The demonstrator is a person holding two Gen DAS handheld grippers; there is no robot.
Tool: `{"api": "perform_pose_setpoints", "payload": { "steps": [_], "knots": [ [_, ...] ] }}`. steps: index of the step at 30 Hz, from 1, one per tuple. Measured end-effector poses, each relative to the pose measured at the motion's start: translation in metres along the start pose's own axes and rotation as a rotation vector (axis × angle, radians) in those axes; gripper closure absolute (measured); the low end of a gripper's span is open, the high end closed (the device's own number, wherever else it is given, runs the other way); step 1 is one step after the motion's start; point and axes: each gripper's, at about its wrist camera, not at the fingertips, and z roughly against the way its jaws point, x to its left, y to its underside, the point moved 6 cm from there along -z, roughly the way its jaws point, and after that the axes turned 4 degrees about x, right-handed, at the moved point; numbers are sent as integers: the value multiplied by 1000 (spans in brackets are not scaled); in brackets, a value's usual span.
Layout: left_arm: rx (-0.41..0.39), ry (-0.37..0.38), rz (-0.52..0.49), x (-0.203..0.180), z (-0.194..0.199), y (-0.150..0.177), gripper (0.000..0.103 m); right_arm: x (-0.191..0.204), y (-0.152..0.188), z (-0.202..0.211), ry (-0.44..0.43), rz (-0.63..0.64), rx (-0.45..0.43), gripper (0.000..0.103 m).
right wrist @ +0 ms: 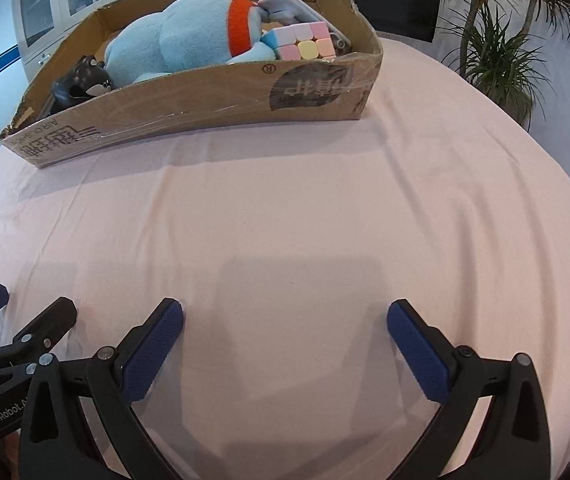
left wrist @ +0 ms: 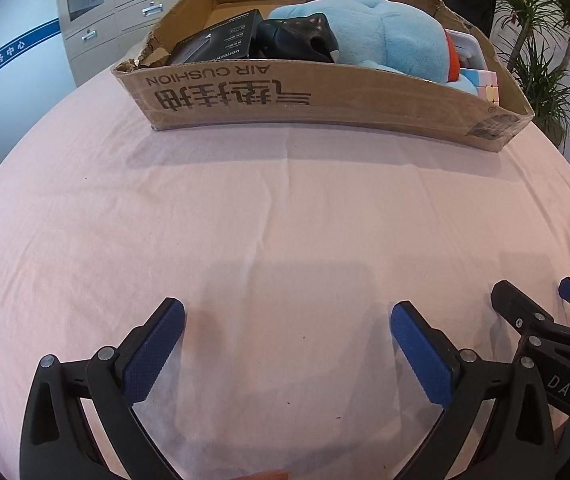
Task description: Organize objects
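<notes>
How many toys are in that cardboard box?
3: a blue plush in the middle, a pastel cube at its right end, a black dog figure toward the left. More may be hidden.

I see the open cardboard box point(left wrist: 325, 96) sitting flat. Inside it, a light blue plush toy point(right wrist: 189, 36) with an orange band lies on its side, a pastel puzzle cube point(right wrist: 301, 42) at the box's right end, a black figurine point(left wrist: 297, 36) and a black carton point(left wrist: 217, 40) toward its left end.
</notes>
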Motion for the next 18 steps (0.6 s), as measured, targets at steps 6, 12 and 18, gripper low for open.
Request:
{"api": "perform_pose_setpoints", "payload": {
  "steps": [6, 12, 18],
  "knots": [
    [0, -1, 0, -3, 1, 1, 0, 1, 6, 5, 0, -1, -1, 1],
    [1, -8, 11, -2, 2, -1, 0, 1, 7, 6, 1, -1, -1, 1],
    [1, -8, 11, -2, 2, -1, 0, 0, 6, 6, 0, -1, -1, 1]
  ]
}}
